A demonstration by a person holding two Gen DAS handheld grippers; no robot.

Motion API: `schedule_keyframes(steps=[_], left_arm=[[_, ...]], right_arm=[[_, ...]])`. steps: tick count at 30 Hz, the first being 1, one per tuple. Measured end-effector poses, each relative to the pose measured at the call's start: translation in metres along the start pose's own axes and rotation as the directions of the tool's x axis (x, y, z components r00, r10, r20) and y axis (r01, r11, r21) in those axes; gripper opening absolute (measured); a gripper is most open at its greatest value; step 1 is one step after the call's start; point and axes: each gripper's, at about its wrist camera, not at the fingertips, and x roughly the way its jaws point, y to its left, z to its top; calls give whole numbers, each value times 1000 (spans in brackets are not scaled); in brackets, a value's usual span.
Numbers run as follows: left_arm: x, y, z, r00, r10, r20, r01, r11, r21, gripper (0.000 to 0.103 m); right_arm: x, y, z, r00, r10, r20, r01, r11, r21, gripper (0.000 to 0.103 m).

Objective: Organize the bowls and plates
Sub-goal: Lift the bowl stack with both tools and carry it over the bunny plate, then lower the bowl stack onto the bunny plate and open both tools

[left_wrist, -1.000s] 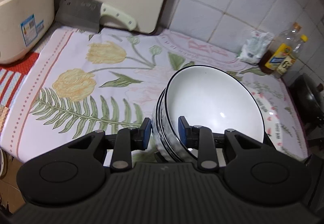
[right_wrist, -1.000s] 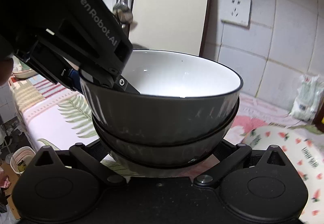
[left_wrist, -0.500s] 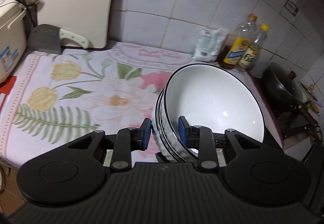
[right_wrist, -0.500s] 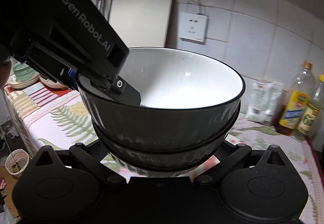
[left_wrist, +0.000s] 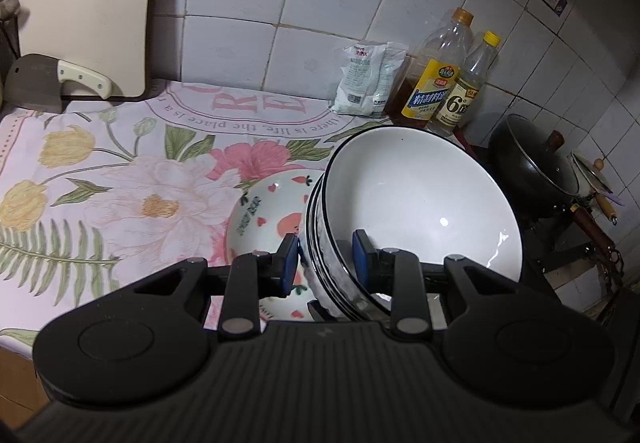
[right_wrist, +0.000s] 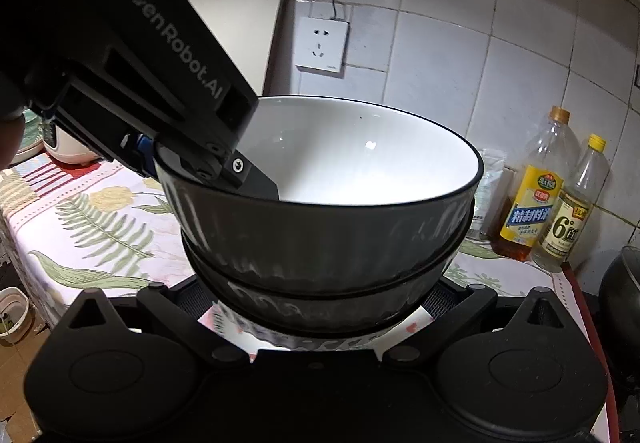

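Left fingers (left_wrist: 325, 263): pinching the rim of the stacked bowls (left_wrist: 420, 211), one inside, one outside.
Right fingers: hidden under the stack; cannot tell.
Bowls: held above the strawberry plate (left_wrist: 268, 211), near the surface's right edge.
Advice: lower level, centred on the plate.
Change: plate newly visible beneath; view swung right.

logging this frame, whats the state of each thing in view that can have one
left gripper: shut on the bowl stack's rim
right gripper: fingertips hidden under the bowls, cannot tell
bowl stack: nested, tilted, empty, held above the plate
strawberry plate: flat on the cloth, empty
oil bottle: upright, capped
vinegar bottle: upright, capped
wok: lidded
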Motion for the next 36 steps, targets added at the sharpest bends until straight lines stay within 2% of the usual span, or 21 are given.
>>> schedule_keyframes(steps=[7,14,20,36], left_arm=[[31,6,6,1000,-2,-18,1,999,-46,27],[64,23,6,997,3,-73,-11,994,-113,27],[78,29,5,996,32,-83,-42,991,-128,27],[98,38,3,992,54,-115,-74,982,-172,27]], right_arm=[[22,-18,-7,999,22,-33,-22,1000,-7,103],[47,-25,-19,994,77,-74,-79,997,-15,103],[67,-28,-21,989,109,-100,-111,994,-20,103],[95,-32,-22,970,161,-183,-168,986,-22,103]])
